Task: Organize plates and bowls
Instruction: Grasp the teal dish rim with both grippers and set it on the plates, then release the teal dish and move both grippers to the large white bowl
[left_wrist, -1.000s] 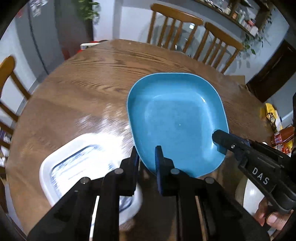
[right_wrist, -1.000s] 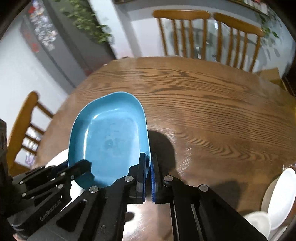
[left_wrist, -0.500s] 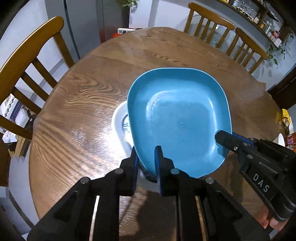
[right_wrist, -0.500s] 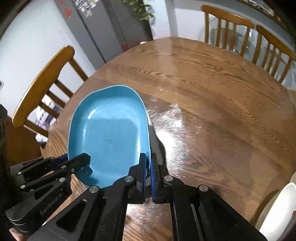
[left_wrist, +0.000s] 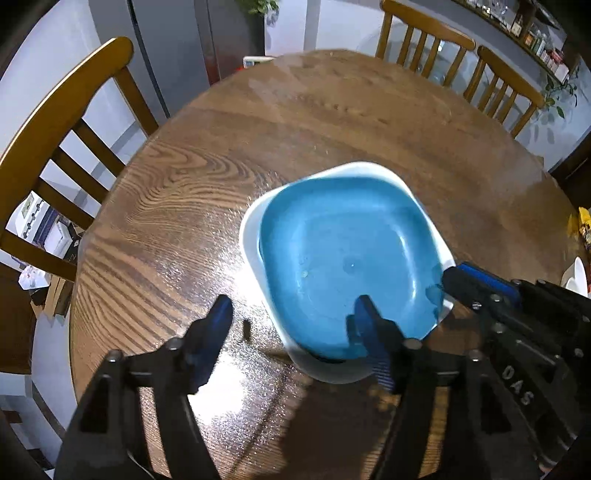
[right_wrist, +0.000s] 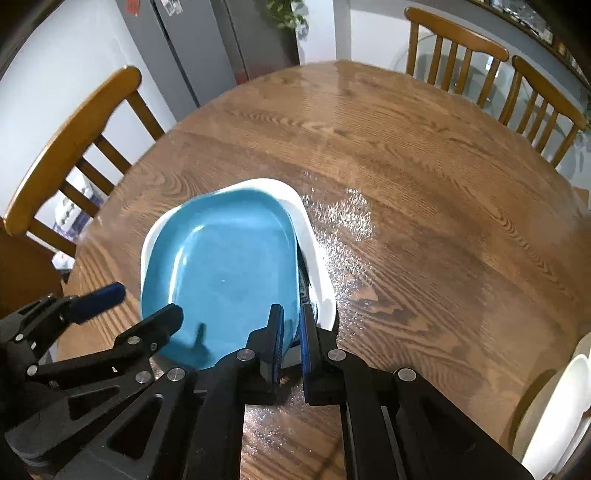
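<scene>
While nested, blue plate (right_wrist: 221, 266) within right claw (right_wrist: 291, 332)

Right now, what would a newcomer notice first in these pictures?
The blue plate stands out, sitting inside a white dish near the front of the round wooden table. The right hand-held gripper pinches the plate's near rim, while the left hand-held gripper is opening around its other edge.

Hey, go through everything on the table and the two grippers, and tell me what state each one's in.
Blue plate: nested in the white plate, near edge still pinched.
White plate: flat on the table, under the blue one.
Left gripper: opening, nothing gripped.
Right gripper: shut on the blue plate's rim.
White dishes: stacked at the table's right edge.
</scene>
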